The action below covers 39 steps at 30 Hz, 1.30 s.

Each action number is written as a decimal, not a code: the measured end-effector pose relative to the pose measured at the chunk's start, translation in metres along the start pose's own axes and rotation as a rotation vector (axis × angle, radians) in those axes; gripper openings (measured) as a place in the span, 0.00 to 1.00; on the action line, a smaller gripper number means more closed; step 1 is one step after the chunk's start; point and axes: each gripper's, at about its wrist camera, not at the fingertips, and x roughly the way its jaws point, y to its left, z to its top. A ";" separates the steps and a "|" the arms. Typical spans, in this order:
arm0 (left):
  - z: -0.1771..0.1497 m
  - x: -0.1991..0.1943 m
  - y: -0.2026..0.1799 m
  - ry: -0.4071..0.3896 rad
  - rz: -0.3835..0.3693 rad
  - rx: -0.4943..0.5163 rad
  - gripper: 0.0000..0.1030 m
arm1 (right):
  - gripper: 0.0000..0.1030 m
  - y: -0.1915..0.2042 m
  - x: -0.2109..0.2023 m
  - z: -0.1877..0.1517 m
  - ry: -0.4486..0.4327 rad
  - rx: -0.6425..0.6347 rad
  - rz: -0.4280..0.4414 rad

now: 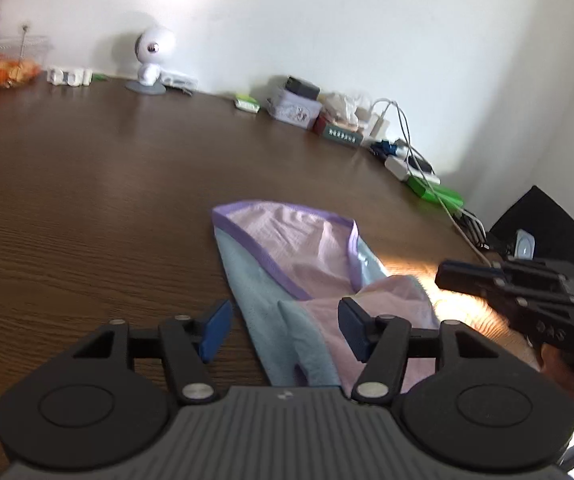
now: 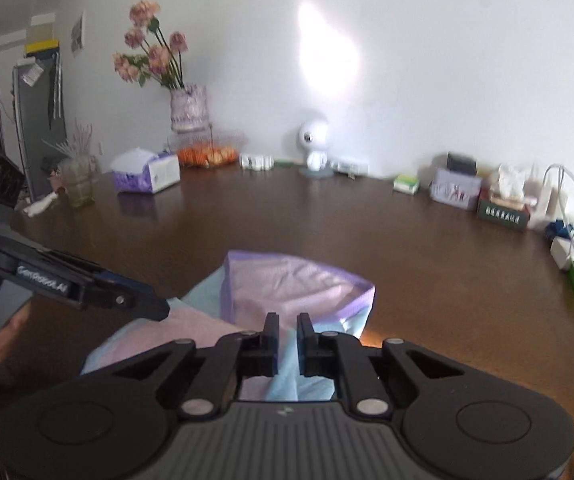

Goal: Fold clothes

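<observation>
A small garment point(image 1: 307, 276) of pale pink and light blue cloth with a purple trim lies partly folded on the brown wooden table point(image 1: 87, 200). My left gripper point(image 1: 285, 330) is open, its blue pads on either side of the near blue part of the cloth. My right gripper point(image 2: 287, 334) has its jaws close together, with a narrow gap, over the near part of the garment point(image 2: 287, 284); whether cloth is pinched there does not show. The right gripper also shows at the right of the left wrist view point(image 1: 447, 274). The left gripper shows at the left of the right wrist view point(image 2: 159, 308).
Along the far wall stand a white round camera point(image 1: 153, 60), small boxes point(image 1: 295, 108), a tissue box point(image 2: 147, 174), a vase of pink flowers point(image 2: 189, 108), a fruit bowl point(image 2: 207, 152), and chargers with cables point(image 1: 411, 160). A black chair point(image 1: 547, 232) is at the right.
</observation>
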 end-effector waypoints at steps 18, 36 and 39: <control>-0.018 0.028 -0.015 0.123 0.014 0.042 0.52 | 0.04 -0.027 0.020 -0.004 0.020 0.245 0.060; 0.058 0.077 0.031 0.065 0.200 -0.021 0.54 | 0.31 -0.032 0.017 0.030 -0.021 0.111 -0.109; 0.070 0.097 0.040 0.075 0.225 -0.025 0.53 | 0.35 -0.044 0.046 0.054 0.006 0.058 -0.164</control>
